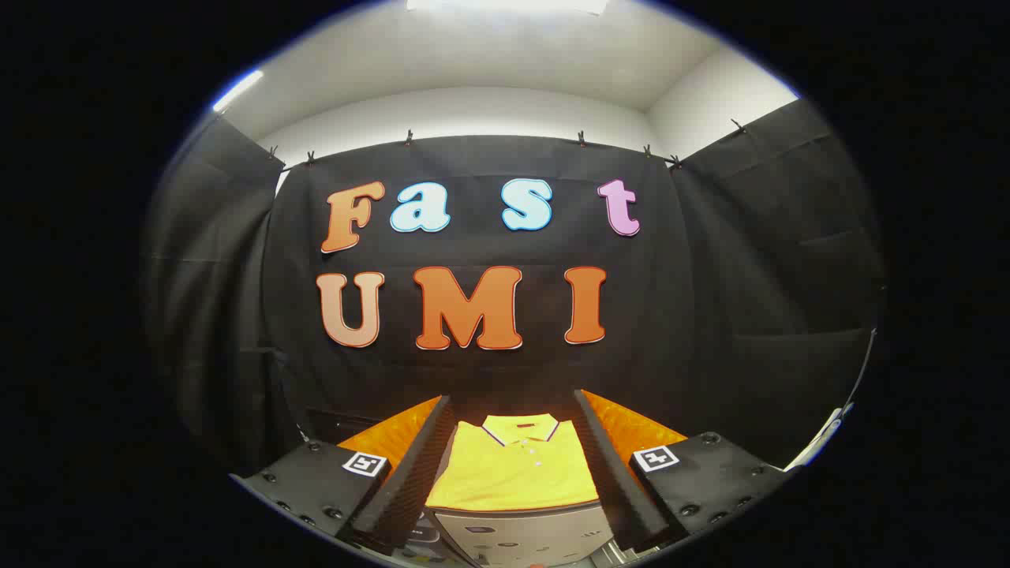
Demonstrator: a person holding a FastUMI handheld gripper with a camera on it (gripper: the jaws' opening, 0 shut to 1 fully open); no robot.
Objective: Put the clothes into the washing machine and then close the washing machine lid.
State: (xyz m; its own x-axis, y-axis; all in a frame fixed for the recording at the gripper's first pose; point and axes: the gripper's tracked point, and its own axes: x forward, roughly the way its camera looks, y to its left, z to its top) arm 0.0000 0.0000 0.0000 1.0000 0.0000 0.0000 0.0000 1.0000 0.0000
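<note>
A folded yellow polo shirt (517,465) with a striped collar lies flat just ahead of my gripper (513,457), seen between its two fingers (410,465). The fingers stand wide apart with black ribbed pads and orange backs, and neither touches the shirt. The shirt rests on a dark surface beside a pale grey panel with small printed icons, the washing machine (525,536), which sits low between the fingers and closer to me than the shirt. Whether its lid is up or down is hidden.
The black cloth wall (473,371) of the booth stands close behind the shirt and wraps round both sides. A white strip (821,442) shows low on the right by the cloth.
</note>
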